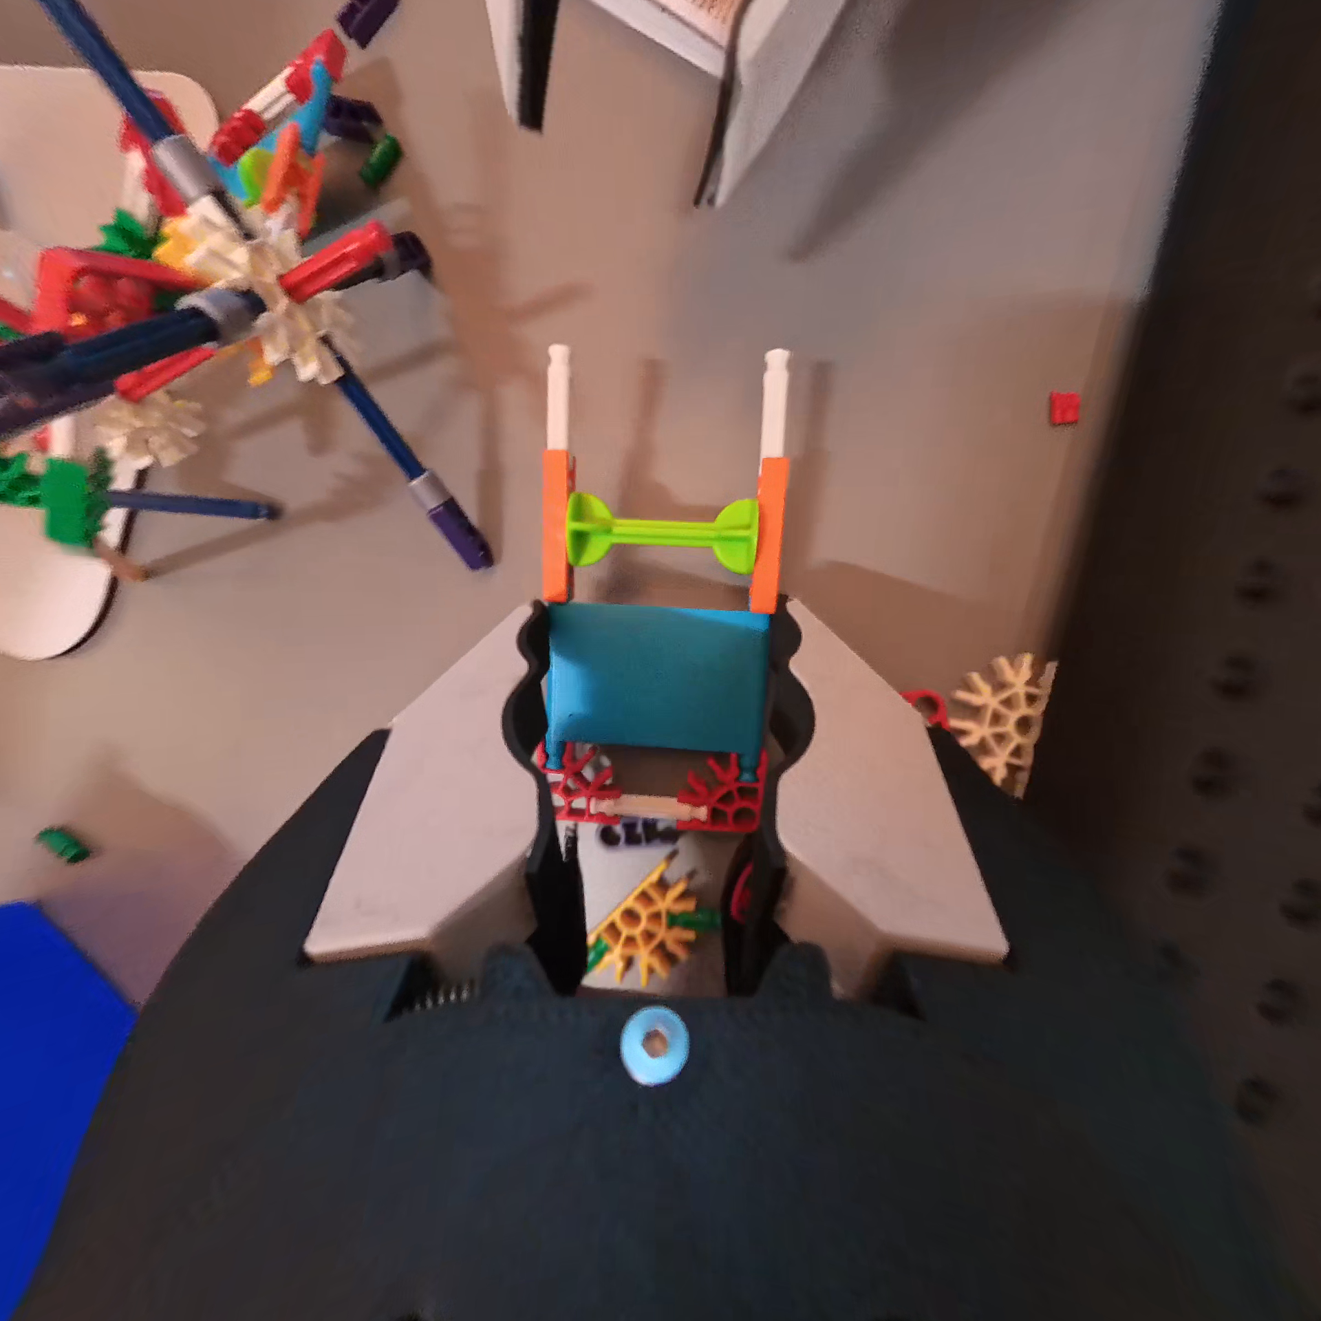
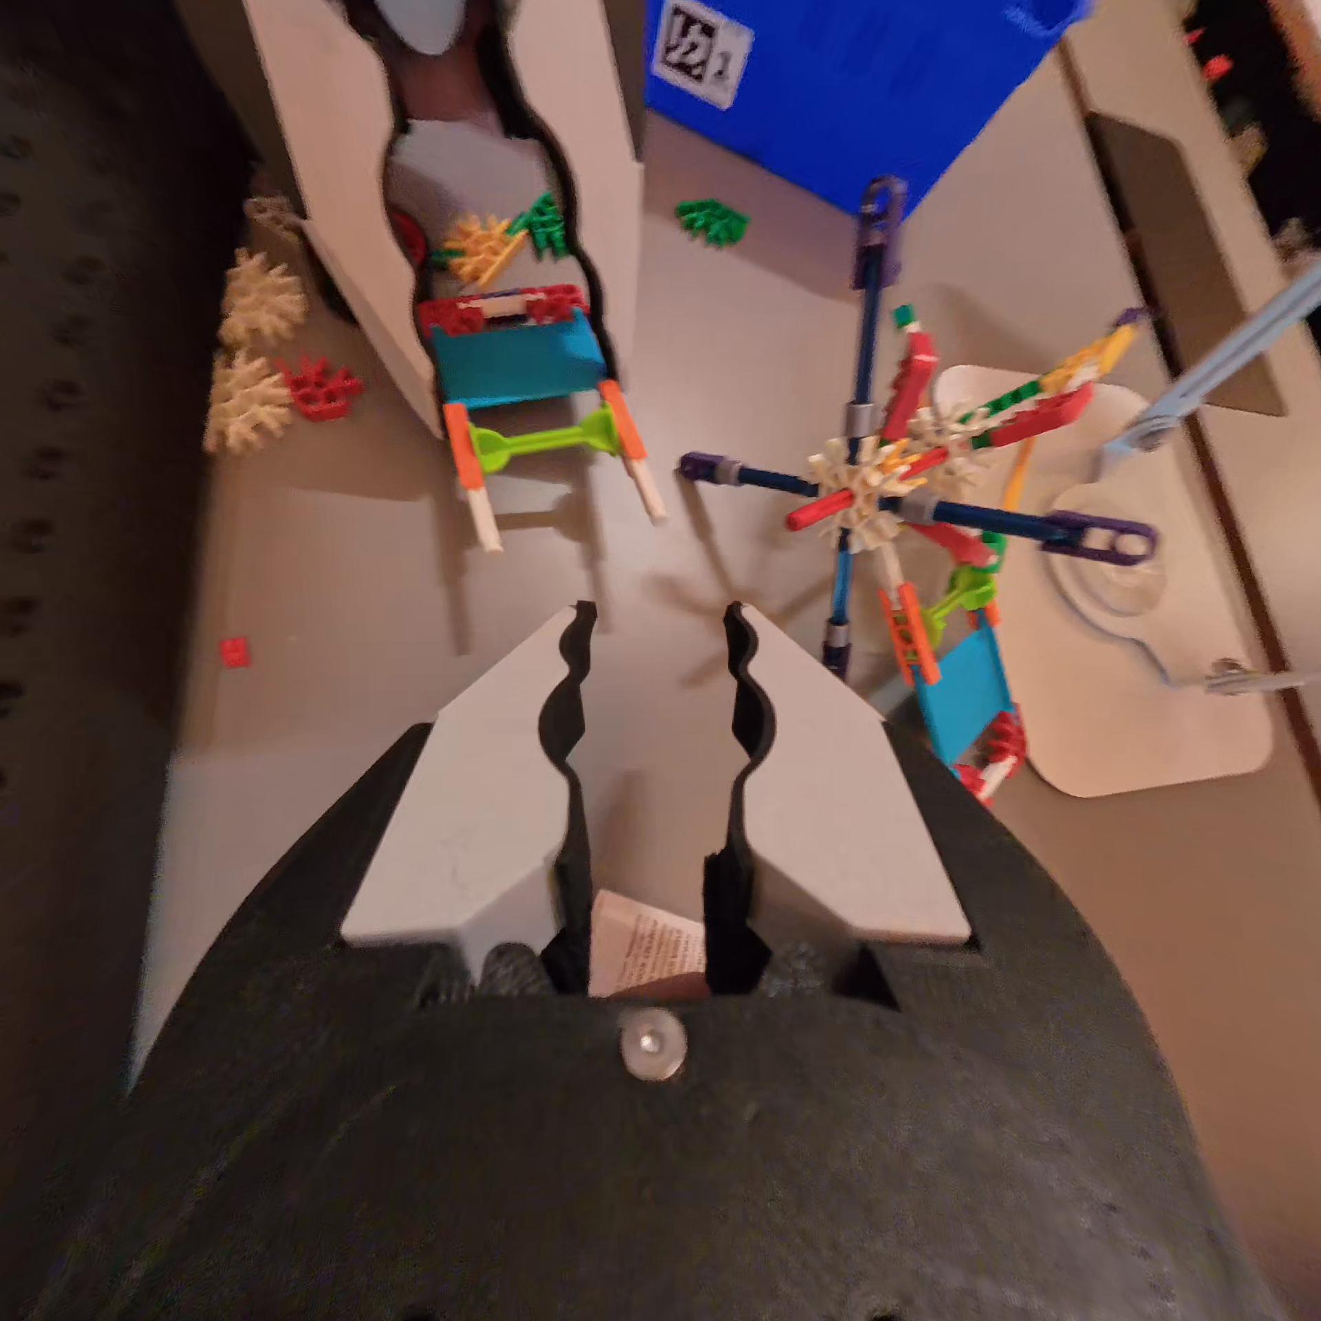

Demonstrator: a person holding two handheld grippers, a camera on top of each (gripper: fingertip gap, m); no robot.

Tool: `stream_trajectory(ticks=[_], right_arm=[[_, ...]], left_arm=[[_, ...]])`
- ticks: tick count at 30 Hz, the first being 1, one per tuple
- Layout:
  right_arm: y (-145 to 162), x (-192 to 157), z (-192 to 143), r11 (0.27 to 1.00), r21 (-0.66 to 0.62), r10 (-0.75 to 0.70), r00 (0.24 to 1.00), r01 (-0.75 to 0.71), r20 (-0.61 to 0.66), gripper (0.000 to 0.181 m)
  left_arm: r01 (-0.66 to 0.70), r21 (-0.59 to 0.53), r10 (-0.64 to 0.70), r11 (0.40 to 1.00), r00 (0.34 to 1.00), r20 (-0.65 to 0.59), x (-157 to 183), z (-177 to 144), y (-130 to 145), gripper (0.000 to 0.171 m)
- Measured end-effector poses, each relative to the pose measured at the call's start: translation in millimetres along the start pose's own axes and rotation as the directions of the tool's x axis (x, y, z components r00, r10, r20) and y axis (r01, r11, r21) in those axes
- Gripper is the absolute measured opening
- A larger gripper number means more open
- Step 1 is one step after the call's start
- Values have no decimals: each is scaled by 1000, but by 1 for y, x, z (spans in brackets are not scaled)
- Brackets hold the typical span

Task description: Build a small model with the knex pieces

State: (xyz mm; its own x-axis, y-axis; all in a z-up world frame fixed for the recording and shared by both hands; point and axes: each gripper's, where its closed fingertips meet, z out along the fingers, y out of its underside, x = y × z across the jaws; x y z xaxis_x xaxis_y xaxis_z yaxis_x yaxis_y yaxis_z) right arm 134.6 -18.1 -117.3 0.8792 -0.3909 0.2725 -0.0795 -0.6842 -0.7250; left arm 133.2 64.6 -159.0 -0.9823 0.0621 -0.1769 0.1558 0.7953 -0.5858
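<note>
Holding a small seat assembly [image 1: 656, 672] between my left fingers [image 1: 532, 686]: they pinch the blue panel from both sides, with two red connectors behind it toward my palm and orange clips, a lime-green rod [image 1: 661, 535] and two white rods [image 1: 774, 404] reaching out past the tips. My right fingers [image 2: 572, 686] are spread and hold nothing, hovering above the tan surface [image 2: 357, 593], with the held assembly ahead and to their left. Ahead-right of them stands the spoked wheel model [image 2: 854, 493] on its pale base, one similar blue seat [image 2: 965, 700] hanging from it; loose cream connectors [image 2: 261, 300] lie far left.
</note>
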Motion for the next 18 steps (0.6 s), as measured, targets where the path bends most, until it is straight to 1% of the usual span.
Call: stream_trajectory(ticks=[3,7,9,13,15,17,18], right_arm=[[-4,17,-3,1000,14,6,996,-5,-94,33],[-11,31,-8,999,44,22,987,-15,-160,32],[-20,38,-10,998,65,22,980,-9,-196,31],[-55,41,-5,993,114,7,982,15,-188,34],[-68,42,5,994,103,-19,985,37,-173,38],[-77,49,18,996,72,-32,983,46,-183,50],[-79,52,26,998,49,-36,983,46,-182,52]], left_arm=[[16,-13,-16,1000,998,64,-10,-14,8,60],[88,16,-89,996,988,123,-28,-29,16,60],[123,22,-125,992,982,143,-37,-31,19,60],[174,-5,-169,985,965,199,-57,-32,29,60],[193,-27,-183,981,960,213,-63,-29,36,60],[214,-29,-203,976,956,212,-65,-27,39,60],[213,-36,-201,976,956,212,-65,-26,41,60]])
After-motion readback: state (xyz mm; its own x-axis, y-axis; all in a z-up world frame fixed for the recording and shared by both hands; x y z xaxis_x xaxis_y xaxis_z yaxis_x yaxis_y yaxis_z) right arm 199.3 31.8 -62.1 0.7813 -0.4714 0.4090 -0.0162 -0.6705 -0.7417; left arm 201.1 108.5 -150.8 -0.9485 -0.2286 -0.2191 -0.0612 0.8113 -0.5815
